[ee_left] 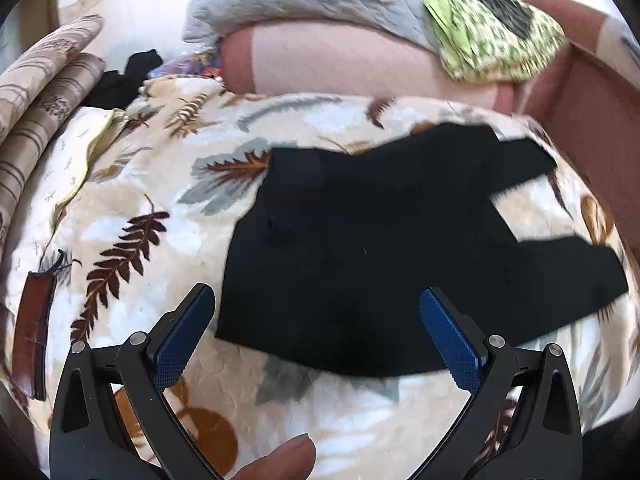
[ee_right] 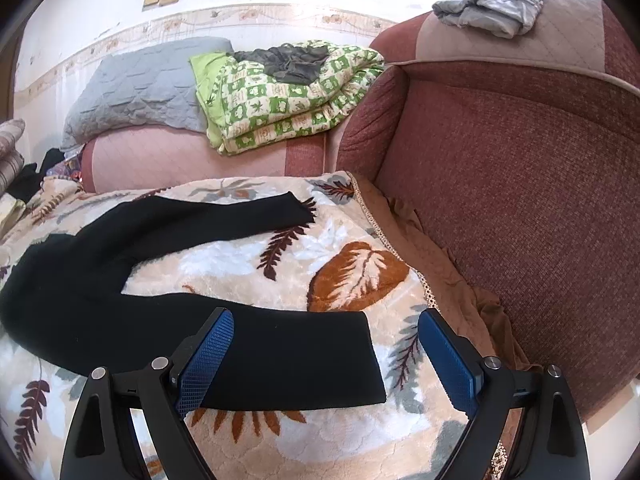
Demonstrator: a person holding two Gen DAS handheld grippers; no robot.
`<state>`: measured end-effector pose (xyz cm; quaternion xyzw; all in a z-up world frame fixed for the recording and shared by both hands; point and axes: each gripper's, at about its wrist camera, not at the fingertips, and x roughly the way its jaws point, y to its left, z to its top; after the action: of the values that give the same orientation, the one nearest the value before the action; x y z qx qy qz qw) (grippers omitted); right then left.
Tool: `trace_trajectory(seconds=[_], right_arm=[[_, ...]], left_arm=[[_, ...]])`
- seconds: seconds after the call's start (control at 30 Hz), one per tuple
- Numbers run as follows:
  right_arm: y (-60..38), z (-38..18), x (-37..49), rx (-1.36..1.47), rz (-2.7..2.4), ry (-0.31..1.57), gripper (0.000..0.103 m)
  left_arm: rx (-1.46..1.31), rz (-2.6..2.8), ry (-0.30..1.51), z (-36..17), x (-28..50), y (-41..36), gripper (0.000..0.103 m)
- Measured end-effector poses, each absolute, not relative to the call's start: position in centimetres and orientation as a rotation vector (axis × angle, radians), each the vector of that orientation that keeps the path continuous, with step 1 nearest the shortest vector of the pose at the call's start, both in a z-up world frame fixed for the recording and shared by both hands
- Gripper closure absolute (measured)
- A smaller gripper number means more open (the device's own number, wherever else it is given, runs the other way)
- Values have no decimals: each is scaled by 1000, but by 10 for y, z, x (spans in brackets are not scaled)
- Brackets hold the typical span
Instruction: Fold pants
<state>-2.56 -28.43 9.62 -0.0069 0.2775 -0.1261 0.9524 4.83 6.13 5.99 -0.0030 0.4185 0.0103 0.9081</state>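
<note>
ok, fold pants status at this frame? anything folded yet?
Done: the black pants lie spread flat on the leaf-print blanket, legs splayed apart, no fold visible. In hand: nothing; the left gripper is open above the waist end and the right gripper is open over the near leg cuff. Left: grasp, bring the legs together, then fold.

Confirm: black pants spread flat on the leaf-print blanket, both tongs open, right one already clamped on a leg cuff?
Not clamped. The right wrist view shows the right tongs open above the black pants, gripping nothing. The rest holds: pants flat on the leaf-print blanket, left tongs open.
</note>
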Motion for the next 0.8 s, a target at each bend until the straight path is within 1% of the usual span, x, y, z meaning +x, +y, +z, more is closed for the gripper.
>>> trace_trajectory(seconds=[0.17,0.3,0.8], right_arm=[[-291,96,-24,20,-267,564,11],[-291,98,-25,15,-273,558,11],[-286,98,-22,-5,-282,562,11]], left_arm=[[53,99,814,52,34,51,0],[42,97,774,56,31,53,0],[-35,45,757,61,28,58,0]])
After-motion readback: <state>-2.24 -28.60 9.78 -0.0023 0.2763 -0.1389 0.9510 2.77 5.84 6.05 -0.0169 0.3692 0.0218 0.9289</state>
